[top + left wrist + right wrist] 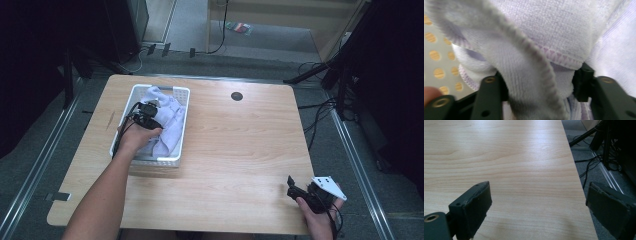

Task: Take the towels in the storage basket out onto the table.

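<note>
A white basket (182,122) sits near the counter's (235,150) far left corner, holding a pale lavender towel (170,125). The left hand-held gripper (146,116) reaches down into the basket — its jaws are clamped on a fold of the towel. The right hand-held gripper (296,189) rests at the counter's near right corner — jaws spread wide, gripping nothing, over bare wood beside the right edge.

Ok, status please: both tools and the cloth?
Left tool in white basket, jaws around pale cloth. Right tool open, idle at table edge. Nothing in the way.
</note>
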`<state>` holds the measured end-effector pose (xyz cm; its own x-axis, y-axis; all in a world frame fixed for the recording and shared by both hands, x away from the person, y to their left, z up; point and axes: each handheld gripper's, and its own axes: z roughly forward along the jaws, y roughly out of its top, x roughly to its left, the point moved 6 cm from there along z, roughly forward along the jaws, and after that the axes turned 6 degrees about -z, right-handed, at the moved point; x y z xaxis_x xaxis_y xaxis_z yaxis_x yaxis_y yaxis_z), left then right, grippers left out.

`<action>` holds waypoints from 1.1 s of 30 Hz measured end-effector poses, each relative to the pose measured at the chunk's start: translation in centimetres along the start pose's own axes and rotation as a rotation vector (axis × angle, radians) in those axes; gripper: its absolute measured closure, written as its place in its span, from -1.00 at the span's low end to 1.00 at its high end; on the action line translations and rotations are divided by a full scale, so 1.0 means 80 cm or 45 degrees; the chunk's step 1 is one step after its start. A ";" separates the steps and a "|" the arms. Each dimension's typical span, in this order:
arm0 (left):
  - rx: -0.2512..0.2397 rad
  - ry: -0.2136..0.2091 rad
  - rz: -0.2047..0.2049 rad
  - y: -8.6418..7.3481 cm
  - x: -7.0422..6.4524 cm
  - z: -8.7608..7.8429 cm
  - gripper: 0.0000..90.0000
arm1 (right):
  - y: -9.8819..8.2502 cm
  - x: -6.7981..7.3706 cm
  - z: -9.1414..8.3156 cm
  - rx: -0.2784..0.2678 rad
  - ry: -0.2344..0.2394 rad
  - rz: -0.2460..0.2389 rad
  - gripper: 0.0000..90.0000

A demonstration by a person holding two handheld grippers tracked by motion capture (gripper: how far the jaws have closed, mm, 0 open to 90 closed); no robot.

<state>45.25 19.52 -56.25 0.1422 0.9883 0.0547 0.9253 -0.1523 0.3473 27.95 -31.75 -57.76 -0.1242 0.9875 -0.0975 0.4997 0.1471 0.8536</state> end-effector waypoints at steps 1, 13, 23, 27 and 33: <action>-0.012 -0.002 -0.010 0.000 0.001 0.000 0.15 | 0.000 0.000 0.000 0.001 0.000 0.001 -0.86; -0.042 0.010 -0.017 0.007 0.002 -0.032 0.34 | 0.000 0.001 0.001 0.007 -0.010 -0.006 -0.85; -0.113 -0.005 -0.044 0.024 0.009 -0.089 0.34 | 0.000 0.001 0.002 0.011 -0.010 -0.008 -0.85; -0.138 -0.004 -0.046 0.029 0.015 -0.113 0.34 | 0.001 0.001 0.002 0.011 -0.009 -0.010 -0.85; -0.179 0.001 -0.068 0.035 0.024 -0.141 0.33 | 0.000 0.001 0.002 0.014 -0.010 -0.012 -0.85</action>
<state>44.20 20.94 -44.63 0.0941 0.9950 0.0332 0.8732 -0.0985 0.4774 28.12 -31.67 -57.83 -0.1224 0.9864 -0.1097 0.5076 0.1572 0.8471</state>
